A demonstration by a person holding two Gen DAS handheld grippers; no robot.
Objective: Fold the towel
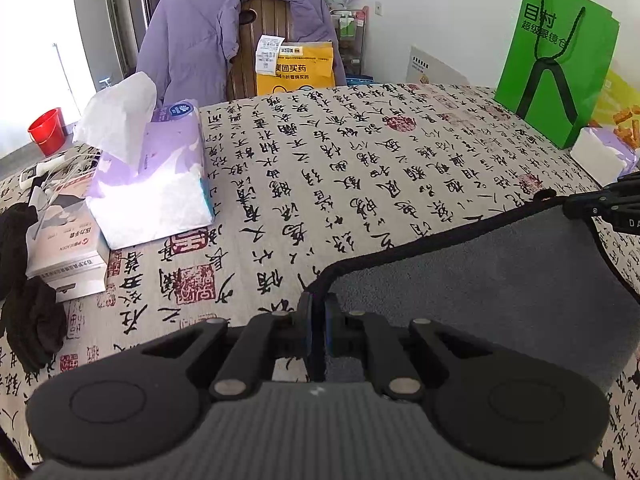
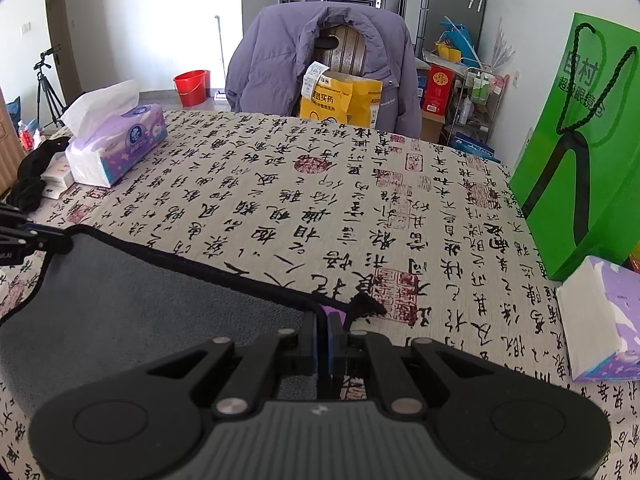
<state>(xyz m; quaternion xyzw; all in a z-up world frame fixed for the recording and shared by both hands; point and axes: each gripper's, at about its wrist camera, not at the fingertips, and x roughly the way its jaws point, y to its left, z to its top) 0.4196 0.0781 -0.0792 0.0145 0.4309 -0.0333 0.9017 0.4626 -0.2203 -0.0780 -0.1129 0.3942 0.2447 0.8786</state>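
The grey towel [image 1: 480, 280] with its dark piped edge lies on the calligraphy-print tablecloth [image 1: 320, 168], filling the lower right of the left wrist view and the lower left, toward eight o'clock, of the right wrist view [image 2: 140, 312]; its far edge runs taut between two corners, each of which is pinched. The left gripper [image 1: 317, 320] has its fingers drawn together on the near-left corner, cloth trapped between the blue pads; the right gripper [image 2: 323, 332] is likewise clamped on the opposite corner, and it appears again at three o'clock in the left view [image 1: 600, 206].

Judging from this, the step in hand is the first fold: both corners are secured and the edge looks slightly raised, ready to be carried across. The next move calls for both hands travelling together at equal height, so the edge stays straight, then laying it squarely on the opposite edge before letting go.

Further out, a tissue box [image 1: 152, 176] sits at ten o'clock, a green paper bag [image 1: 560, 60] at two o'clock, and a chair draped with a purple jacket [image 1: 200, 32] stands beyond the table at twelve.
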